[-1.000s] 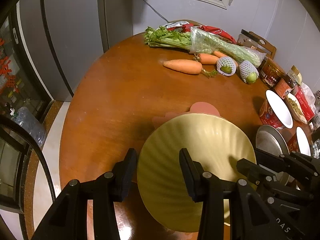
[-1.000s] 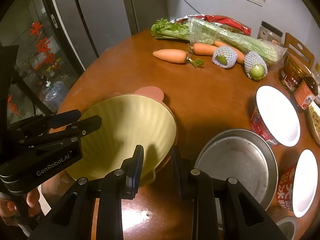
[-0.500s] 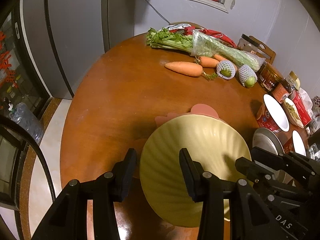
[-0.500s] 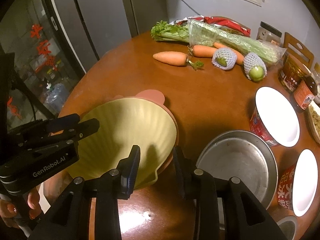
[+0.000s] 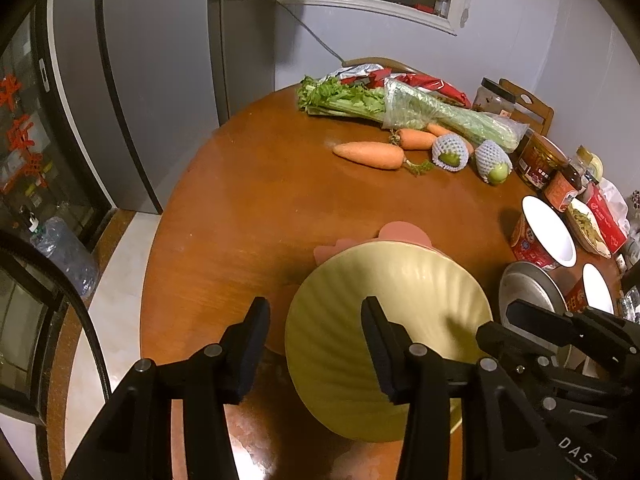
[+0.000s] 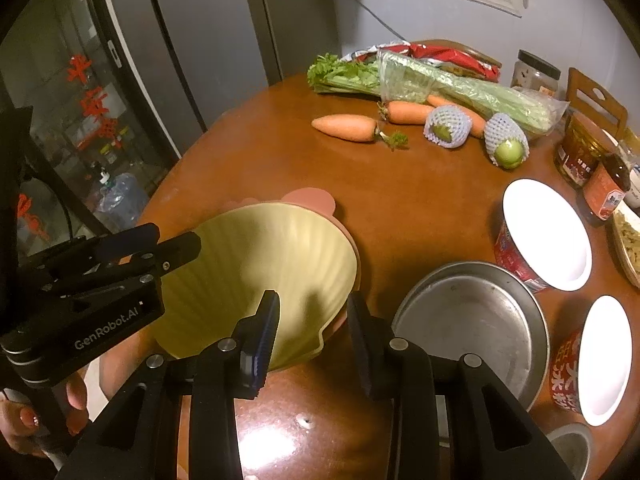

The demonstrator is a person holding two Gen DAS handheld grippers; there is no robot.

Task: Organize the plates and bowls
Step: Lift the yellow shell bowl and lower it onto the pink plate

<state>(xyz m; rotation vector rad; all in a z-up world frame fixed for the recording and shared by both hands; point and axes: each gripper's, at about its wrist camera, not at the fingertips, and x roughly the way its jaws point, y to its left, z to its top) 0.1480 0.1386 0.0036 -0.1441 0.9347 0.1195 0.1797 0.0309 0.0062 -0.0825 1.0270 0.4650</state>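
The desk point(image 6: 420, 208) is polished brown wood, glossy under the lamp. The yellow shell-ribbed bowl point(image 6: 280, 264) looks like matt plastic. The metal basin point(image 6: 472, 320) is dull, scuffed steel. Foam netting wraps the green fruit point(image 6: 506, 146); thin clear plastic sleeves the celery point(image 6: 460, 84).

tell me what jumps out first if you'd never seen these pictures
The yellow shell plate near the table's front edge, sitting on a pink plate, with both grippers at its rim. Behind it, carrots and celery lie along the far side. To the right sits a steel pan beside white-lidded cups.
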